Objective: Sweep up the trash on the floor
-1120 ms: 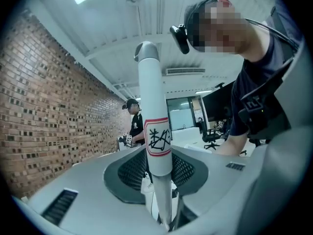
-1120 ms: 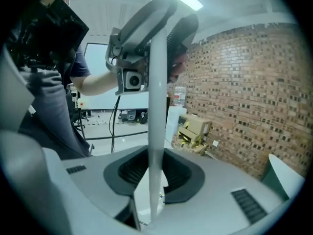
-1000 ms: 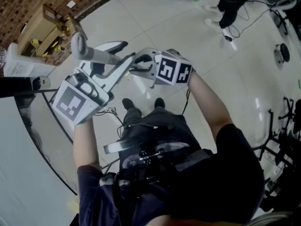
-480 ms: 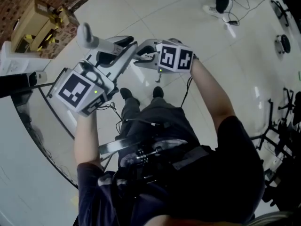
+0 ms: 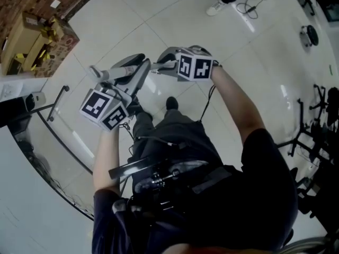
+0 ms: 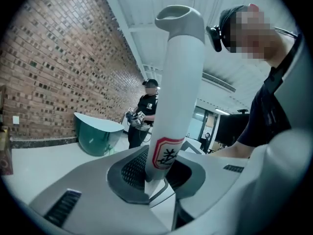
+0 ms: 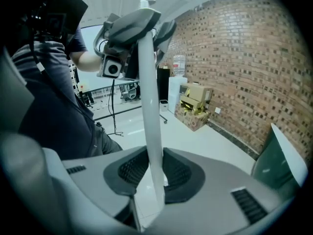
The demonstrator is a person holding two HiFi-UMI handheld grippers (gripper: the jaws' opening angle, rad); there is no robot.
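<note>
the left gripper (image 6: 159, 176) holds the thick white handle (image 6: 178, 82). the handle stands right between the two dark pads, and both pads touch it. the jaws are narrow. they have just opened a tiny bit, with the handle between them. a red label (image 6: 167, 153) sits on the handle just above the pads. the round cap (image 6: 178, 16) is at the far top end. just below the pads the handle gets thin.

the right gripper (image 7: 154, 173) holds the thin white pole (image 7: 148, 97). the pole runs up between its dark pads, and the pads press on it from both sides. these jaws are narrow too. in the right gripper view the pole goes up to the left gripper, which shows at the top.

in the head view both arms reach out in front of the body, over the white floor (image 5: 254, 52). the left arm (image 5: 106, 157) goes almost straight ahead, and its cube (image 5: 103, 109) is close to the legs. the right arm (image 5: 235, 110) bends in toward the left, and its cube (image 5: 193, 66) is a bit further out. the two grippers are near each other. the cap end of the handle pokes out to the left of the left gripper. a shoe (image 5: 170, 103) shows on the floor between the two cubes. boxes (image 5: 32, 30) stand by a brick wall at the top left.
</note>
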